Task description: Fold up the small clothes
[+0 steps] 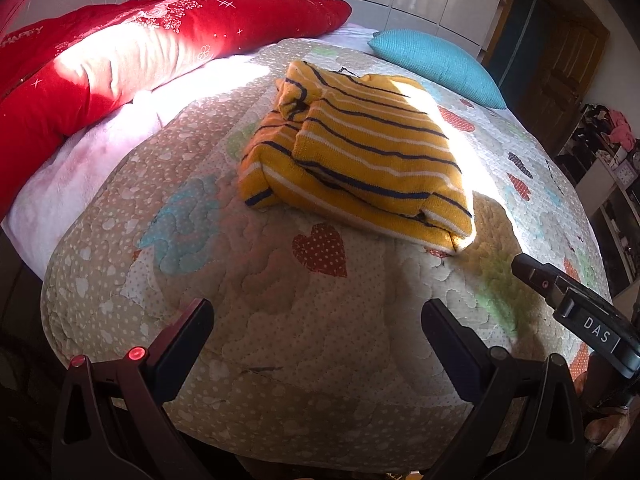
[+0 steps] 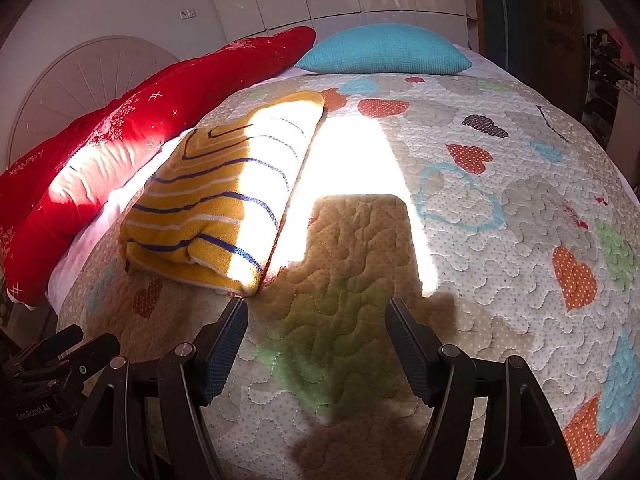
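A folded yellow striped sweater (image 1: 356, 152) lies on the quilt (image 1: 280, 340), toward the side edge where the red pillow (image 1: 120, 52) runs, with a teal pillow (image 1: 436, 64) at the far edge.

The left wrist view shows the folded sleeve layers stacked on the sweater's top and the right gripper (image 1: 576, 312) entering low at the right, bearing a label reading "DAS". Shelves (image 1: 612, 168) with clutter stand past the quilt's right edge. The red pillow carries the word "HAPPY".

The right wrist view shows a rounded headboard (image 2: 80, 76) behind the red pillow, a broad sunlit patch beside the sweater, and the left gripper (image 2: 52, 364) low at the left, printed "GenRobot.AI".

Both grippers are spread wide and hold nothing, the right one just short of the sweater's near corner.
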